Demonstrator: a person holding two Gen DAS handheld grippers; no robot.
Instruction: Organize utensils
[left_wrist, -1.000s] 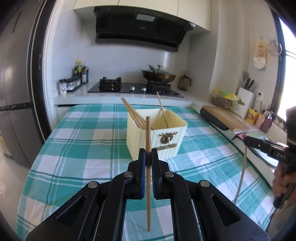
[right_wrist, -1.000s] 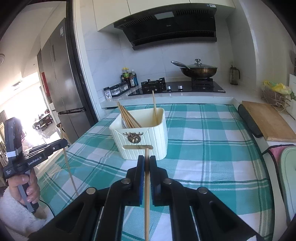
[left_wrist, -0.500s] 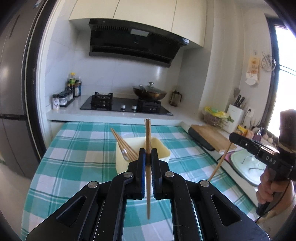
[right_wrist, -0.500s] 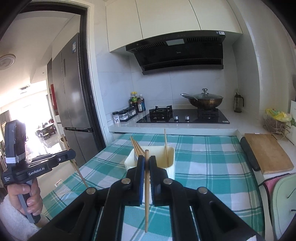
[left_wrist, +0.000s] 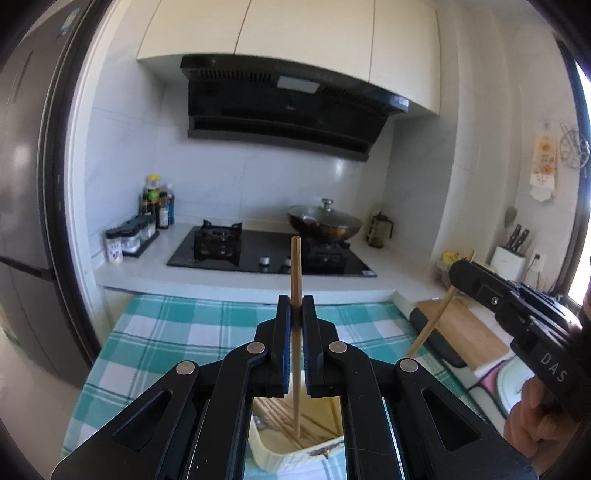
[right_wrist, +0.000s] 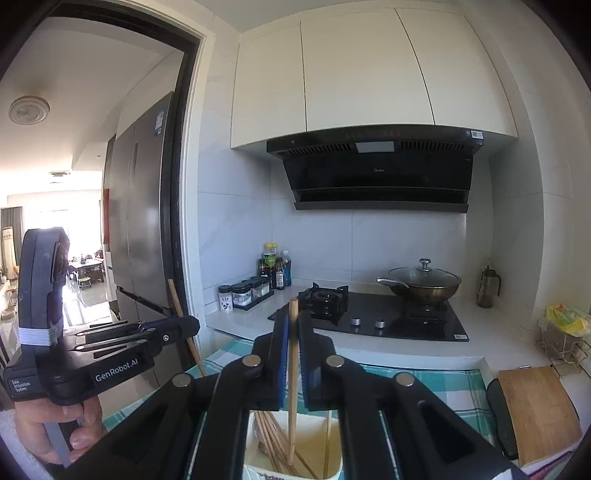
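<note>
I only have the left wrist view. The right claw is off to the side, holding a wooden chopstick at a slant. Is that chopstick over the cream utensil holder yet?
Observer: Yes. In the right wrist view the right claw holds its light wooden chopstick near upright. The lower end is down inside the cream plastic rectangular utensil holder.
Operator: Anything near that tip?
Observer: A bundle of loose wooden chopsticks leans along the holder's left side, just beside the tip.
Operator: How does my left claw look from there?
Observer: The left claw sits off to the left, gripping a second wooden chopstick at a slant. Its lower end is hidden behind the right claw's body.
</note>
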